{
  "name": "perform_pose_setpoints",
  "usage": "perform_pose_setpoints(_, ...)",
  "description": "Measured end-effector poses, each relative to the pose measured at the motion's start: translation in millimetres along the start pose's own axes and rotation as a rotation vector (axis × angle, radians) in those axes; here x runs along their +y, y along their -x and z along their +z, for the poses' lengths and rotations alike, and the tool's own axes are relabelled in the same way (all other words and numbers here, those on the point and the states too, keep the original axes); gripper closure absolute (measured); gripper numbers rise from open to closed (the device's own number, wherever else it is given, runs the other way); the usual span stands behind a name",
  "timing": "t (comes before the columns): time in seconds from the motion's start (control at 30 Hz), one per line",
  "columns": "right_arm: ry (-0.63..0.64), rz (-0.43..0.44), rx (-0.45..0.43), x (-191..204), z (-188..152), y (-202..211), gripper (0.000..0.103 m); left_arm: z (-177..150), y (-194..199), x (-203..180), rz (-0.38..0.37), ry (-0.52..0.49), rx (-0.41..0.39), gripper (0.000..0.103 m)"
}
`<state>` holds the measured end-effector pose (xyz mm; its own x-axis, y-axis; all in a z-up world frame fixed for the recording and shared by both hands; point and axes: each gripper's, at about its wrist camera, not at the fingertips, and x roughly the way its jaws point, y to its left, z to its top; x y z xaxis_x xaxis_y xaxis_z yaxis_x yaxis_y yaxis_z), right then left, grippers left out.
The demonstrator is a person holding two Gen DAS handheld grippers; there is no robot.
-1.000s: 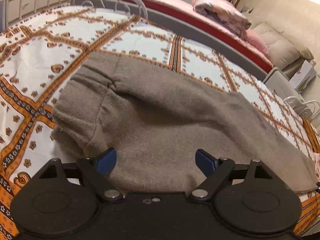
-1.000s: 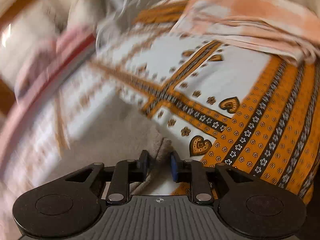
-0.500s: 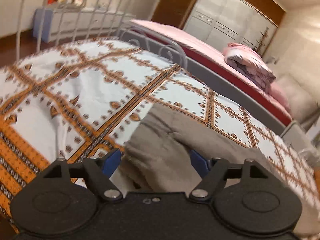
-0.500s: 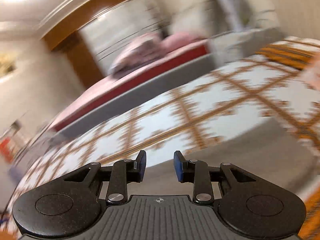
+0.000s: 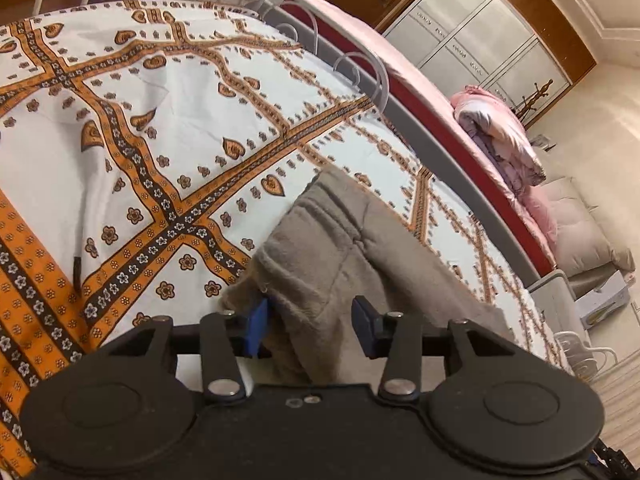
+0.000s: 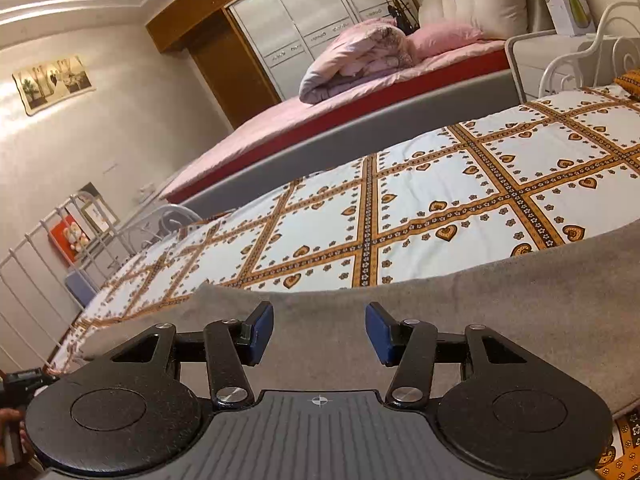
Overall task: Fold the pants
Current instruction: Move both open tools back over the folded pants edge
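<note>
left gripper (image 5: 306,326) fingers just closing around the grey pants (image 5: 344,256) waistband corner, not clamped yet | right gripper (image 6: 319,332) just opening over the leg, holding nothing | next fold coming

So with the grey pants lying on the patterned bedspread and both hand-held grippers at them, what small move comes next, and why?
Probably finish closing the left hand-held gripper on the bunched end of the pants. Its jaws have just been closing with fabric between them, but a gap shows at the right pad. The right hand-held gripper, jaws just opening, hovers over flat cloth with nothing between them.
</note>
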<state>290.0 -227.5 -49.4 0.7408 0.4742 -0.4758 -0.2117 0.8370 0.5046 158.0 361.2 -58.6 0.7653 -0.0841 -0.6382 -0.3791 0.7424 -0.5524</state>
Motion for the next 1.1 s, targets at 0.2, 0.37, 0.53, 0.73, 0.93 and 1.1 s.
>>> perform_pose_setpoints(0.2, -0.024, -0.030, 0.023, -7, -6, 6, 0.051, 9, 16, -7, -0.052, -0.043, -0.159, 0.091)
perform_pose_setpoints(0.37, -0.022, -0.031, 0.037, -10, -7, 1, 0.051, -2, -8, -3, 0.095, -0.086, 0.009, 0.088)
perform_pose_setpoints(0.53, 0.004, -0.034, 0.071, -3, -11, -11, 0.051, 3, 31, 2, 0.109, 0.000, -0.154, 0.070)
perform_pose_setpoints(0.73, 0.087, 0.040, 0.079, 42, -4, -48, 0.051, 6, 16, -69, 0.008, -0.228, -0.156, 0.070)
perform_pose_setpoints(0.93, 0.203, 0.133, 0.162, 138, -19, -143, 0.051, -18, -52, -142, -0.012, -0.550, -0.026, 0.070)
perform_pose_setpoints(1.1, 0.355, 0.178, 0.260, 203, -42, -221, 0.051, -21, -102, -130, 0.097, -0.601, 0.085, 0.077)
